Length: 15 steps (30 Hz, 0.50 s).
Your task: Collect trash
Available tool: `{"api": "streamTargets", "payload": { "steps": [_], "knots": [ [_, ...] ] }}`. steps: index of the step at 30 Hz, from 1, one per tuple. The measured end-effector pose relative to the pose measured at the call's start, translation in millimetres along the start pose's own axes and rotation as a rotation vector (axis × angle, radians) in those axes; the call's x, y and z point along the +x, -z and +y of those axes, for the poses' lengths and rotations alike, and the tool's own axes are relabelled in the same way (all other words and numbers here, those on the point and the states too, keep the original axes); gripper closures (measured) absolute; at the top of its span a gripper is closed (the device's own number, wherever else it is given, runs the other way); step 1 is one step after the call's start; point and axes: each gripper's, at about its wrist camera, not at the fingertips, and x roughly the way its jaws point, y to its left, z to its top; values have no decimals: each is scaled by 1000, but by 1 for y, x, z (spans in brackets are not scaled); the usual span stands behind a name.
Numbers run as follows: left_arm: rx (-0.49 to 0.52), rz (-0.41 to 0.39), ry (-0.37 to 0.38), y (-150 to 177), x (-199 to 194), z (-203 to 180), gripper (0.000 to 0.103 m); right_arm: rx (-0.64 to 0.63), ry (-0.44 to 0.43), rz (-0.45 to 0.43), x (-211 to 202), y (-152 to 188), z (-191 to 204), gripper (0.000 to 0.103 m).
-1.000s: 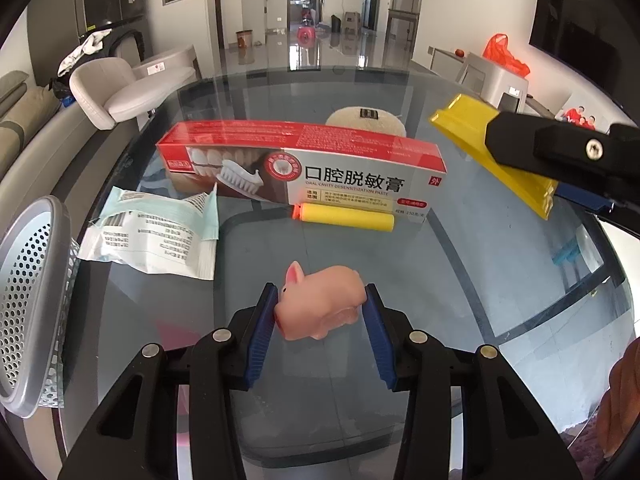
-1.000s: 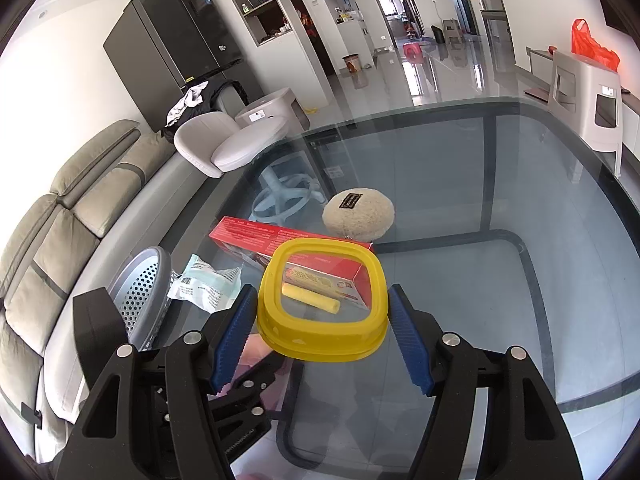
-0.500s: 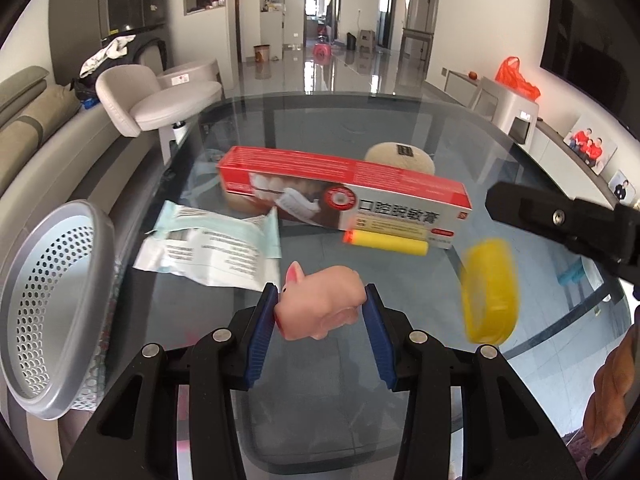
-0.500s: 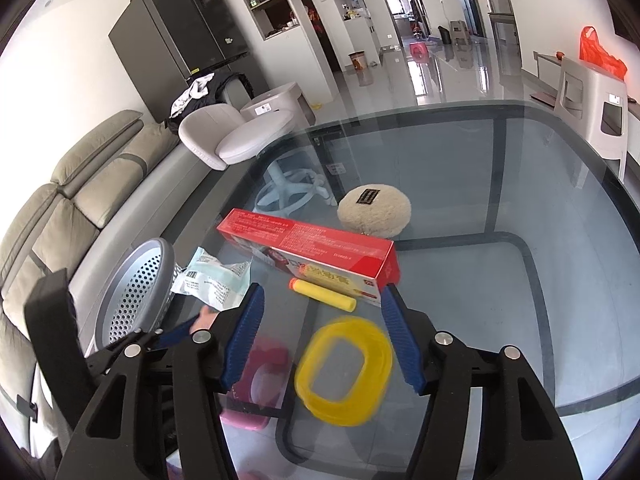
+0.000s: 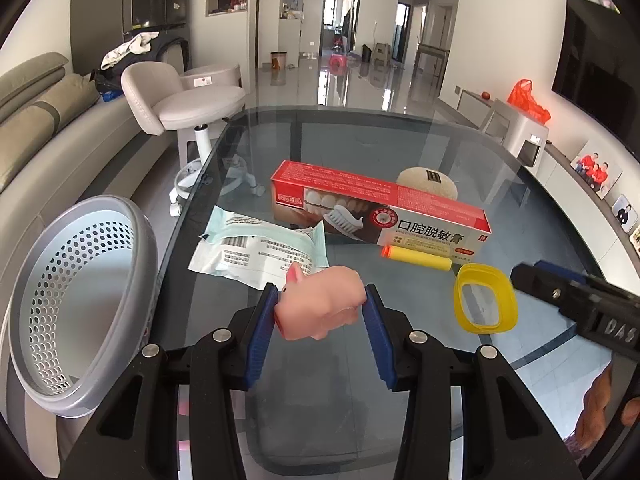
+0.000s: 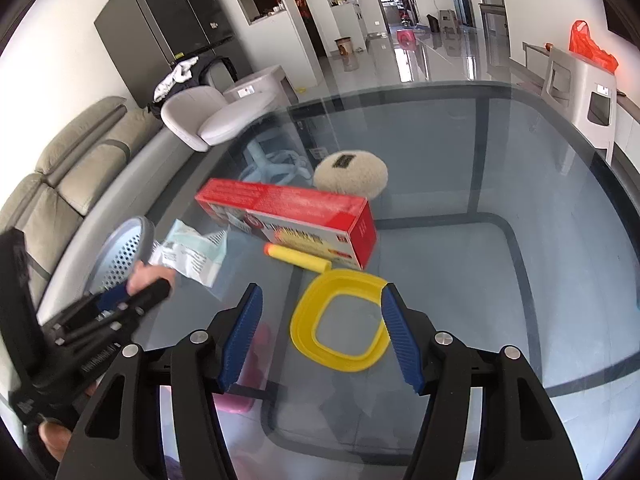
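Above the glass table (image 5: 400, 140), a pink toy pig (image 5: 320, 304) is squeezed by the left gripper (image 5: 320, 320); it looks soft, light, best held mid-body. The right gripper (image 6: 320, 336) is spread wide, the yellow ring (image 6: 340, 320) lying flat between its fingers.

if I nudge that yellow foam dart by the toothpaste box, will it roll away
Probably: the yellow foam dart is a smooth cylinder lying on slick glass. It looks light. Pushed toward the toothpaste box, that long side would likely stop it.
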Motion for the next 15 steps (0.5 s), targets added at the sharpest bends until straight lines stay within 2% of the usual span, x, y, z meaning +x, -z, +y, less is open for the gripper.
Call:
{"api": "streamTargets", "payload": {
  "steps": [2,5,9,11,15],
  "knots": [
    [-1,-2,-2,1,-2,2,60,-12,25,21,6,5,2,34],
    [-7,-5,-6,1,-4,7,60,-17,49,53,15,9,4,28],
    [-17,-7,-15,1,-6,14,60,-19,63,84,27,12,9,26],
    [-22,-5,-18,1,-7,17,60,-24,71,92,31,13,11,21],
    [-27,-5,-22,3,-8,23,60,-38,93,87,34,13,17,21]
  ]
}}
